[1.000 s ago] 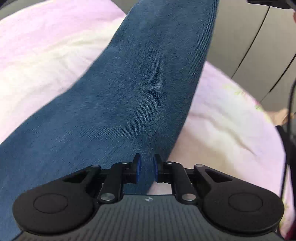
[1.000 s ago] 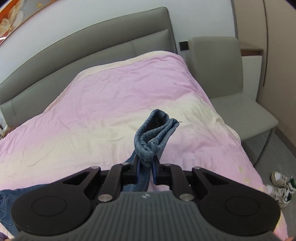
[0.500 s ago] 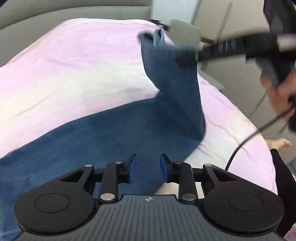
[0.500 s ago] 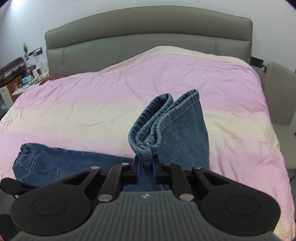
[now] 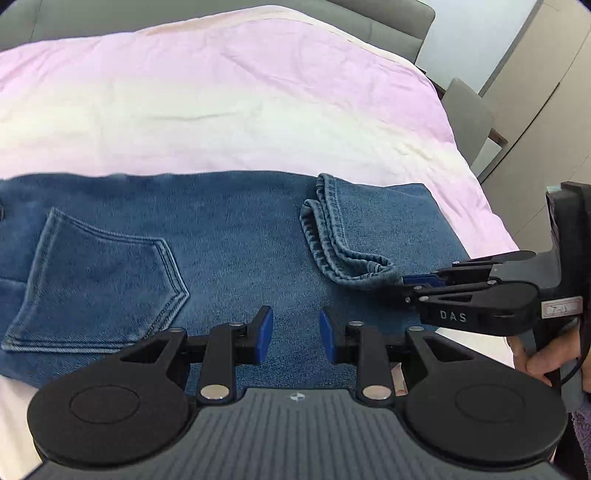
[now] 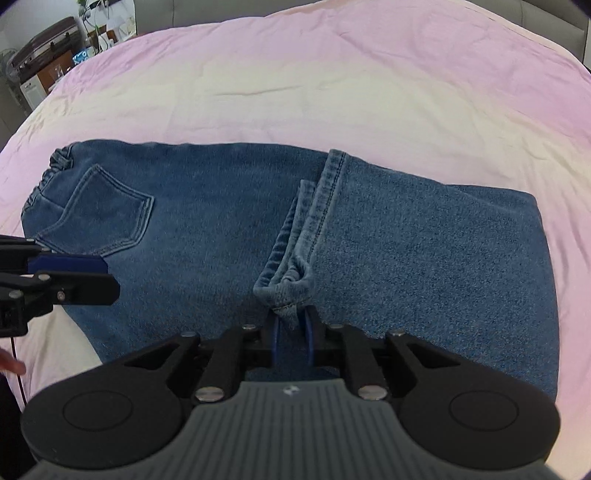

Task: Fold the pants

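Bedroom; pink-and-cream duvet [image 6: 332,74] over a bed with grey headboard [image 5: 369,11] at 12 o'clock, clutter on a side stand at 10 o'clock in the right wrist view.

Jeans [image 6: 221,229] flat across the duvet, waistband toward 9 o'clock, back pocket [image 6: 107,218] uppermost, legs doubled back so that the hems [image 6: 295,254] lie at mid-length, the fold edge at 3 o'clock.

Right gripper [image 6: 291,328]: narrow, pinched on the hems at their near corner, low against the cloth. Same grip visible from the left wrist view [image 5: 402,282] at 3 o'clock.

Left gripper [image 5: 295,332]: moderately wide, nothing between the pads, poised just above the near edge of the jeans beside the pocket [image 5: 99,280].

Handling, as judged: denim soft but fairly heavy and thick; drapes under its own weight, keeps a crease loosely, little risk of slipping on the duvet. Stacked hems bulky, hence a firm pinch needed; stitched hem and waistband the stiffest and best holds. For a further fold, likely holds at the 3 o'clock fold edge, near and far corners, with cloth lifted evenly to avoid skewing the layers.
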A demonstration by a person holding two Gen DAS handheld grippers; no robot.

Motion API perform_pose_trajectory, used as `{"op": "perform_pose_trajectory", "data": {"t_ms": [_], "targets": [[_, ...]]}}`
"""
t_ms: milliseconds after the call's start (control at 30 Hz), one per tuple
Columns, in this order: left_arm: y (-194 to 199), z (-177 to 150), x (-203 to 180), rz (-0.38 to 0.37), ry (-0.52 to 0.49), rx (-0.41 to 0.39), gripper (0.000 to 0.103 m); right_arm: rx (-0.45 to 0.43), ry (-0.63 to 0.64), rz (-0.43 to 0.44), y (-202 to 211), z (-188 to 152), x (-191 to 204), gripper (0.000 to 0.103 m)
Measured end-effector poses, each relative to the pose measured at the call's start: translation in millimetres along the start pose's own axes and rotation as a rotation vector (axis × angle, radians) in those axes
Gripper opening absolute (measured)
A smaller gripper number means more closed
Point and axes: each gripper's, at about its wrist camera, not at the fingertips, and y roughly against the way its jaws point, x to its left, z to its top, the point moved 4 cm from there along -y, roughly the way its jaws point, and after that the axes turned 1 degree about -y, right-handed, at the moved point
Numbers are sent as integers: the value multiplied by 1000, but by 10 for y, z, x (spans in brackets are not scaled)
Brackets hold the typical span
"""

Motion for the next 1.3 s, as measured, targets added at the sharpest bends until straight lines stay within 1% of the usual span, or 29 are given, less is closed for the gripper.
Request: {"op": "perform_pose_trajectory", "data": {"t_ms": [33, 67, 100, 133, 167, 200, 233, 300, 333, 367, 400, 467, 500, 533, 567, 667, 767, 800, 833, 867, 933, 1033, 1167, 1233, 1300], "targets": [[-14, -11, -1, 3, 7, 0, 34, 8, 4, 12, 2, 17, 14, 21], [-36, -13, 13, 8, 17, -1, 34, 13, 9, 27, 22, 22, 29, 33], [-62, 9, 27, 10, 23, -5, 34, 9, 12, 42, 65, 35, 48, 42], [-69, 12, 31, 9, 26, -11, 34, -3, 13, 53, 88, 65, 83, 55], [-85, 19, 37, 11, 32, -14, 34, -15, 12, 66, 103, 99, 113, 60], [-82, -3, 32, 16, 34, -12, 34, -26, 7, 75, 110, 134, 123, 60], [-94, -3, 6, 15, 27, 0, 34, -36, -1, 72, 100, 198, 126, 60], [-147, -8, -9, 22, 22, 31, 34, -31, -17, 33, -19, 282, 109, 58], [-164, -10, -12, 18, 28, 37, 34, -16, -32, 15, -81, 299, 78, 53], [-181, -7, -6, 10, 41, 44, 34, 1, -43, 7, -157, 303, 60, 46], [-200, -3, 4, -3, 60, 55, 33, 21, -51, -1, -233, 295, 41, 43], [-225, 5, 20, -37, 92, 72, 29, 51, -55, -20, -338, 242, 5, 31], [-237, 14, 26, -49, 104, 76, 27, 52, -54, -18, -356, 219, -9, 29], [-252, 27, 29, -62, 119, 80, 27, 47, -62, 5, -348, 197, -25, 20], [-268, 39, 31, -73, 134, 83, 27, 37, -74, 26, -318, 183, -42, 15], [-332, 96, 30, -121, 198, 87, 27, -10, -90, 70, -136, 166, -80, 12], [-394, 171, 12, -164, 259, 62, 27, -33, -101, 135, 100, 137, -100, 12], [-429, 197, -2, -180, 277, 60, 29, -33, -99, 151, 165, 108, -95, 12], [-484, 231, -26, -199, 297, 59, 35, -28, -90, 159, 193, 81, -88, 12], [-533, 251, -41, -209, 315, 59, 39, -19, -78, 166, 192, 48, -74, 12], [-654, 283, -77, -199, 336, 62, 47, -1, -65, 168, 147, -19, -70, 12], [-866, 318, -130, -153, 333, 86, 49, 18, -92, 183, -38, -111, -99, 12], [-1141, 366, -188, -76, 307, 94, 53, 11, -123, 207, -166, -142, -138, 12], [-1274, 369, -223, -52, 281, 101, 56, 8, -129, 220, -197, -149, -148, 12], [-1385, 368, -258, -38, 252, 89, 57, 3, -129, 234, -208, -152, -160, 12]]}}
